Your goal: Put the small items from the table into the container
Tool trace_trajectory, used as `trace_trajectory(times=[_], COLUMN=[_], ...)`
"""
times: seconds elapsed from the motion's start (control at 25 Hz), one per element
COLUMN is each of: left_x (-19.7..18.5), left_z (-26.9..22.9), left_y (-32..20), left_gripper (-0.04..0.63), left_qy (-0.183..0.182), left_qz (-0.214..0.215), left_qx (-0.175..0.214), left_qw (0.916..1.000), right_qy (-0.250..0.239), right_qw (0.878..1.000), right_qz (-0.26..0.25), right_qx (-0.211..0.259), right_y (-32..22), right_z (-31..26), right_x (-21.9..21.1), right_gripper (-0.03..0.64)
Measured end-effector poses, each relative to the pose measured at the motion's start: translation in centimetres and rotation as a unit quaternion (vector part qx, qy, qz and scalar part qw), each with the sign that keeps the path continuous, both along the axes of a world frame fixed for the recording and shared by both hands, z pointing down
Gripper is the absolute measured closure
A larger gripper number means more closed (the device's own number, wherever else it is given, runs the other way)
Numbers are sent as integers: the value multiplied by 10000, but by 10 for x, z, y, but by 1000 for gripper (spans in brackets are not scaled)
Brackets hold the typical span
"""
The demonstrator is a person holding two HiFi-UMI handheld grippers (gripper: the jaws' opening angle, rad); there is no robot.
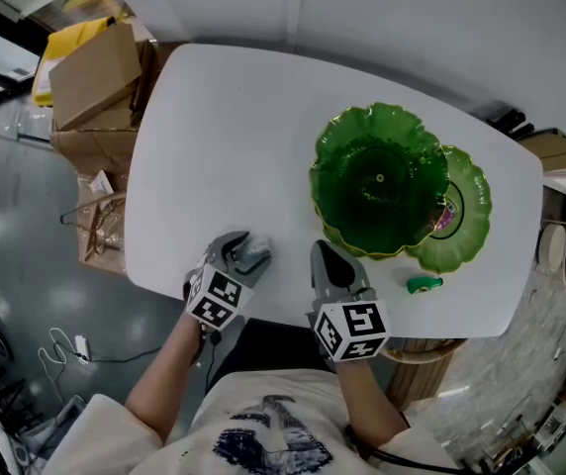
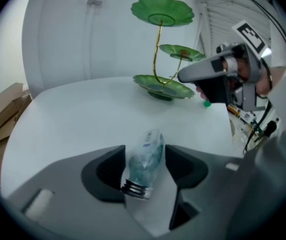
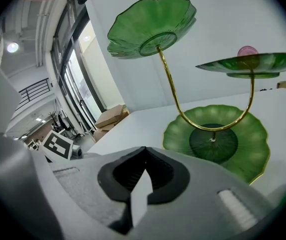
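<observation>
Left gripper point(image 1: 246, 253) clamped across a small clear bottle point(image 2: 145, 159), lower centre of its view. The pads look seated on both sides, across the short axis. The bottle's long axis runs along the gripper's pointing line, threaded neck towards the camera, base away, and it lies on the table. Right gripper point(image 3: 144, 151) closed, empty. The green lotus-leaf tiered stand point(image 1: 362, 161) sits to the right of the bottle in the head view, nearer the right gripper. So the carry should go rightwards and up.
</observation>
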State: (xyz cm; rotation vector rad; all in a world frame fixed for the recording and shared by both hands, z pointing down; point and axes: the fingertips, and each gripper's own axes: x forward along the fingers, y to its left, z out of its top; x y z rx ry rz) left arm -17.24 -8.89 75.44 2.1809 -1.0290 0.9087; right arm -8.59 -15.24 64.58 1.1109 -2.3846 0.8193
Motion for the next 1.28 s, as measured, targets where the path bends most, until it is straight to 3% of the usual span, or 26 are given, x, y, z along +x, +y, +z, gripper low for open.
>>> trace_trajectory(times=[0.52,0.88,1.28], left_x=[-2,-11,-13], left_z=[-6,-49,-113], left_y=[1,3,32], left_gripper=[407,416,417], left_qy=[-91,245,242], left_qz=[-10,-291,-119], left_qx=[140,571,1223], left_qw=[9999,9976,9921], right_qy=[-27,-105,-227], right_qw=[10000,9996,9971], right_qz=[79,202,407], right_qx=[35,191,598], right_y=[4,28,75], right_z=[-6,-28,-74], right_x=[5,7,8], right_gripper=[618,618,618])
